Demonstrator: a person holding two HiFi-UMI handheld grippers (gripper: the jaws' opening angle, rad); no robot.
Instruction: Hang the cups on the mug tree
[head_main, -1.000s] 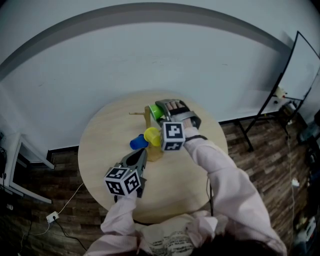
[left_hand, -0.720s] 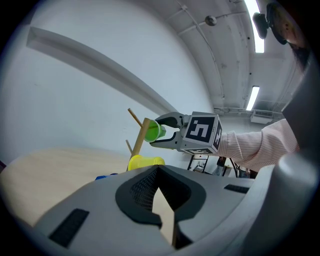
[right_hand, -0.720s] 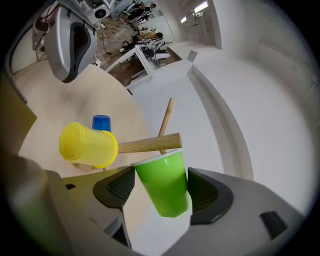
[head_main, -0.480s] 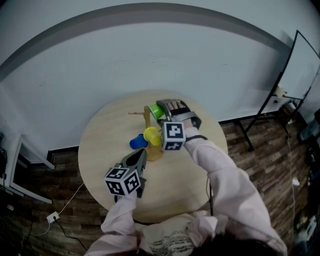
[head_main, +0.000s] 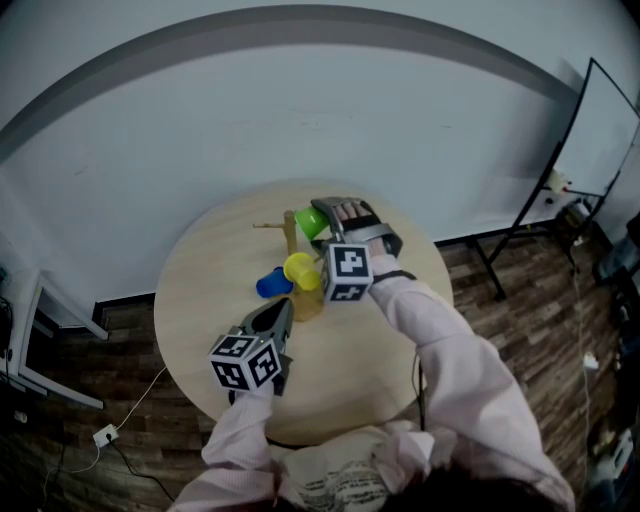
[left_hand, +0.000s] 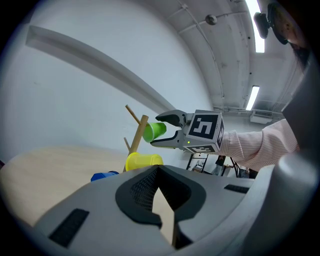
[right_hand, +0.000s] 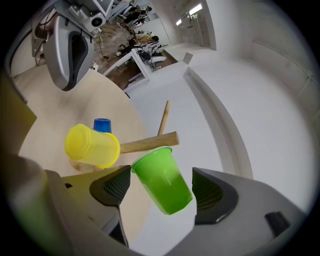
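A wooden mug tree stands at the middle of the round table. A yellow cup and a blue cup sit low on it. A green cup hangs with its mouth against the trunk, between the jaws of my right gripper. These jaws have just been opening, and a gap shows beside the cup's right side. The green cup is also in the head view, where my left gripper rests nearer the front, shut and empty, pointing at the tree.
The table's rim curves close behind the tree. On the wood floor, a black-legged stand is at the right, a white desk at the left, and a power strip near the table's foot.
The right gripper's jaws look slightly wider around the green cup. Both hands and the other cups stay where they were.
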